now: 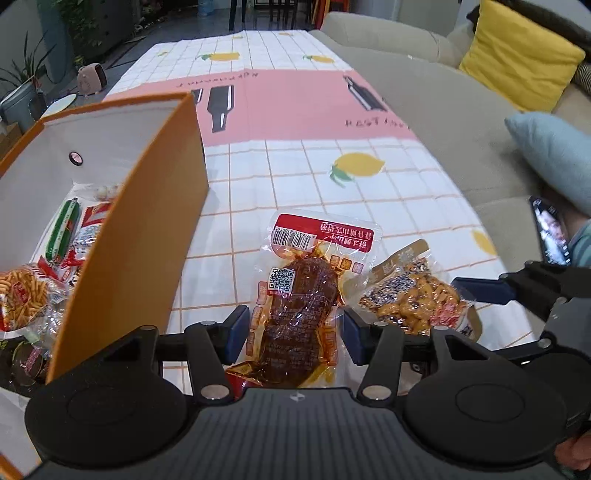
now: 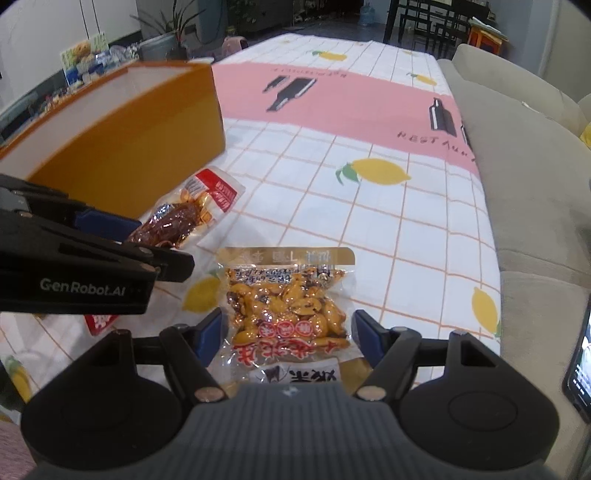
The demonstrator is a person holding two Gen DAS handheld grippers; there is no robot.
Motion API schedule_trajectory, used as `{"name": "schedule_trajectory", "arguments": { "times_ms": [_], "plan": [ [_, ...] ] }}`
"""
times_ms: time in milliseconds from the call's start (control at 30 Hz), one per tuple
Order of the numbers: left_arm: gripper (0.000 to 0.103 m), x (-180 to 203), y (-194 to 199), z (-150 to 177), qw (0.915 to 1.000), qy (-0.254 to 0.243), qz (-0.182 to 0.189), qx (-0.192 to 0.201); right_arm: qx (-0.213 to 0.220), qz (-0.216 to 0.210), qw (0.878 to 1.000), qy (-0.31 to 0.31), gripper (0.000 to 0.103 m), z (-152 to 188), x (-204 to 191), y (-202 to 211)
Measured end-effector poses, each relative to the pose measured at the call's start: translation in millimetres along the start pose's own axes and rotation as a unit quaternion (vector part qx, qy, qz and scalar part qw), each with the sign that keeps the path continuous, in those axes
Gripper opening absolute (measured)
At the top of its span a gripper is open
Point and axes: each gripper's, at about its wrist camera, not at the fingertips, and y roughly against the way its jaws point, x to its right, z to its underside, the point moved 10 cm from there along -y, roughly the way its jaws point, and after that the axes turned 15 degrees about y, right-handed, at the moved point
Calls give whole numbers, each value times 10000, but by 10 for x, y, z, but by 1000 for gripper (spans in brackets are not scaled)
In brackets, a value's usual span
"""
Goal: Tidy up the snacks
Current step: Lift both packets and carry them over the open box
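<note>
Clear plastic packs, dark brown meat (image 1: 295, 295) and yellow nuts (image 2: 291, 306), each gripped between blue fingers (image 1: 236, 332).

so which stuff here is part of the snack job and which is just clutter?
Job:
- meat pack, between the left gripper pads
- peanut pack, between the right gripper pads
- orange box, snacks already inside

Clutter:
- phone
- yellow cushion
- blue cushion
- sofa
- small heater
- plant
</note>
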Motion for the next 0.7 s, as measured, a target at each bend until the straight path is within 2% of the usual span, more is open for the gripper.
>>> {"name": "schedule_trajectory", "arguments": {
  "times_ms": [267, 567, 700],
  "plan": [
    [60, 84, 460, -118, 9992, 216, 259, 205, 277, 95, 9992, -263, 71, -66, -47, 356],
    [60, 124, 1058, -354, 9969, 178, 595, 491, 954, -3, 9945, -422, 71, -302, -244, 869],
    [60, 49, 1329, -525, 9965, 30, 584, 604, 1319, -85, 9906, -367, 71, -532, -341, 1119]
  ]
}}
